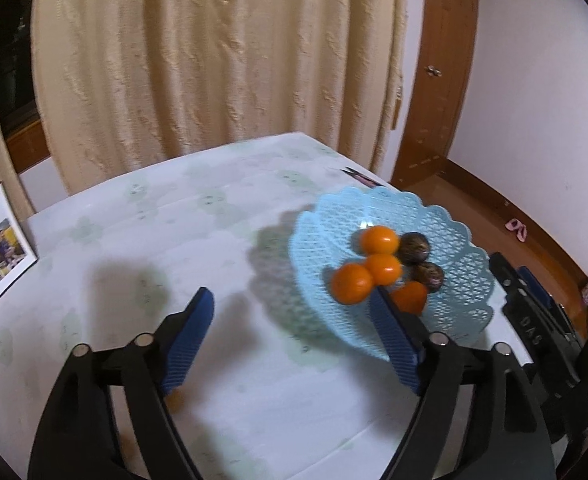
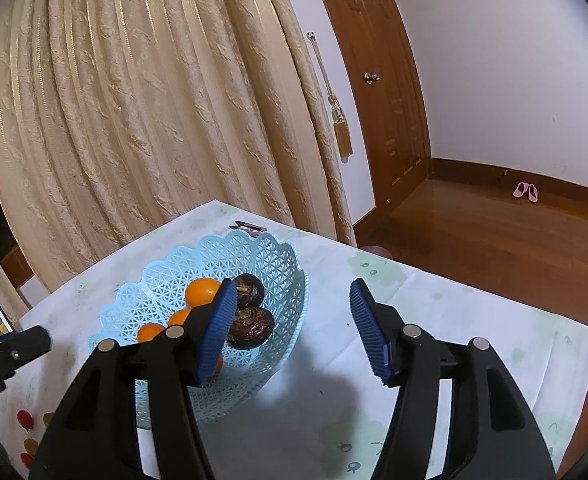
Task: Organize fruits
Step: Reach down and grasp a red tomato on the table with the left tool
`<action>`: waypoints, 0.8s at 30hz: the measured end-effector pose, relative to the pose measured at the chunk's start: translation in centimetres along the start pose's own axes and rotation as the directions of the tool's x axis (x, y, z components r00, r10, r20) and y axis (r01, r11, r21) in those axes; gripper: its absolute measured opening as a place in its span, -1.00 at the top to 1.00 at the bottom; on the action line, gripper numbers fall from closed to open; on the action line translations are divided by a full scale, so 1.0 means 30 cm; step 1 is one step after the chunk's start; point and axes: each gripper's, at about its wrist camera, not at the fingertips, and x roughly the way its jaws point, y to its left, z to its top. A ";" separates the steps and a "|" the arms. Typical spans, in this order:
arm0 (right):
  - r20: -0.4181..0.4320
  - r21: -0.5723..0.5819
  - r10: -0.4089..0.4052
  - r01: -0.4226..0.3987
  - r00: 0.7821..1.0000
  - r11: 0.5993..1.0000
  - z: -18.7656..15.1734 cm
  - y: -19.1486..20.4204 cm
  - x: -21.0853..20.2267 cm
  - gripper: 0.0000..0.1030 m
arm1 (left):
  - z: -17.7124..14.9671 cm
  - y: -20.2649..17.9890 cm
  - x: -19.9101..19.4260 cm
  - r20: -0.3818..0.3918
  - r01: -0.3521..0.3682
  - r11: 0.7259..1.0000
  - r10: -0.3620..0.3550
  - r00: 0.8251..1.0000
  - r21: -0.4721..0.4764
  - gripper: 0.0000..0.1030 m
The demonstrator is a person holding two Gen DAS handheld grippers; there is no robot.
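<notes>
basket: light blue, on the table near its far right corner
oranges: four; my left finger covers part of the nearest
dark fruits: two, touching, behind the oranges
left gripper: jaws wide apart, nothing between
right gripper: jaws apart, empty; left finger hides part of the fruit
small items: red and orange, table's near left edge, too cut off to identify

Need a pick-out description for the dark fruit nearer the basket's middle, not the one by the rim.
Start at the light blue lattice basket on the table. Inside lie oranges and two dark brown wrinkled fruits. The target dark fruit is the one closer to the camera in the right wrist view, beside the hand-held gripper's blue left pad; the other dark fruit sits behind it, toward the curtain.
</notes>
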 end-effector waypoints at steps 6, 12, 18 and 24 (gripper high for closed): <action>0.000 -0.013 0.004 -0.004 1.000 1.000 -0.002 0.009 -0.005 -0.18 | -0.028 0.111 -0.040 -0.001 -0.063 0.997 0.063 0.998 -0.041 -0.57; -0.009 -0.031 0.018 -0.018 1.000 0.999 -0.005 0.026 -0.017 -0.18 | -0.069 0.242 -0.072 -0.013 -0.133 0.988 0.132 0.991 -0.085 -0.57; -0.033 -0.038 0.057 -0.058 0.998 0.998 -0.016 0.057 -0.035 -0.18 | -0.117 0.380 -0.090 -0.044 -0.203 0.969 0.198 0.979 -0.140 -0.57; -0.052 -0.049 0.108 -0.110 0.993 0.993 -0.026 0.109 -0.062 -0.18 | -0.176 0.497 -0.083 -0.094 -0.255 0.947 0.240 0.966 -0.195 -0.57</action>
